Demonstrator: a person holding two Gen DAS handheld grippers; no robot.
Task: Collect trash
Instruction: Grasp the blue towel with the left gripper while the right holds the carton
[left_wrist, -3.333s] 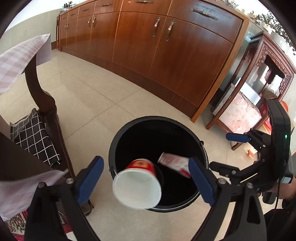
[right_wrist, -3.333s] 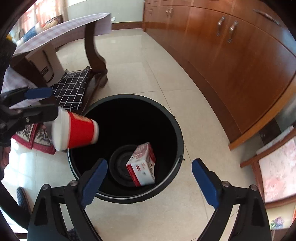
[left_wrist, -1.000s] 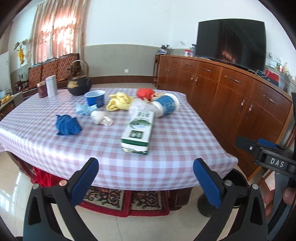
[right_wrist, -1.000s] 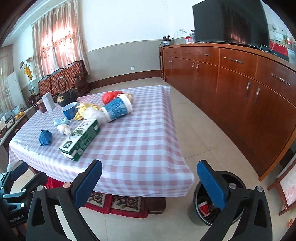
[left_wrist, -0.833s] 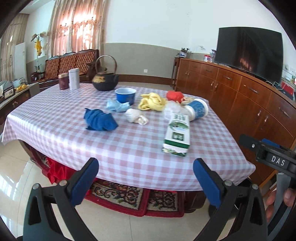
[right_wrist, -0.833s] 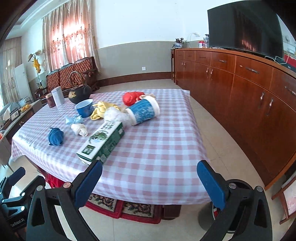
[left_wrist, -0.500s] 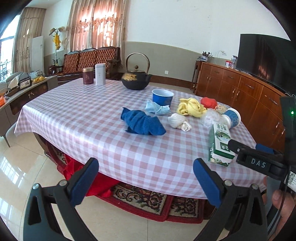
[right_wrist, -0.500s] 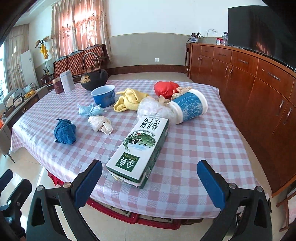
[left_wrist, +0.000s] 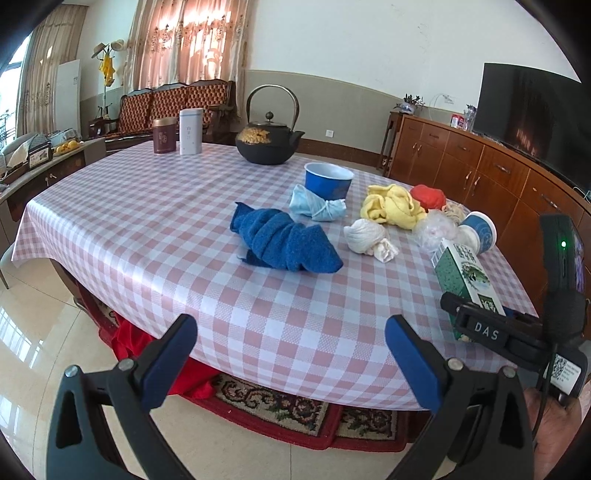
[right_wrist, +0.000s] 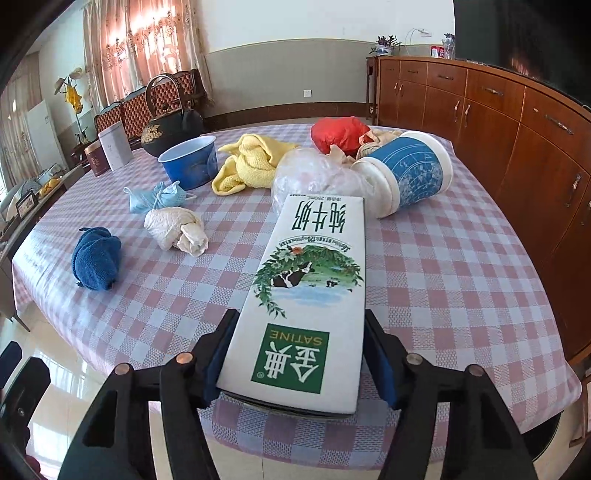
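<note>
Checked tablecloth (right_wrist: 443, 266) covers the table, and the milk carton (right_wrist: 306, 295) lies flat on it at the near edge, long axis pointing away from the right wrist camera. Right gripper (right_wrist: 295, 354) straddles the carton's near end; its jaws are closing, blue pads flush against both long sides of the box. Just beyond the carton's far end: a crumpled clear plastic wad (right_wrist: 314, 177), touching or nearly so, and a blue-and-white cup (right_wrist: 410, 173) tipped on its side. Farther behind the carton sit a yellow cloth (right_wrist: 251, 162), a red bundle (right_wrist: 340, 133) and a blue bowl (right_wrist: 192, 160). Left of the carton: a white crumpled wad (right_wrist: 175, 230), a light blue face mask (right_wrist: 157, 197), and, well apart, a dark blue towel (right_wrist: 96, 263). Left gripper (left_wrist: 291, 354) hangs off the table's near edge, fingers wide apart, nothing between them; the carton (left_wrist: 467, 275) shows to its right, with the right gripper's black body over its near end.
</note>
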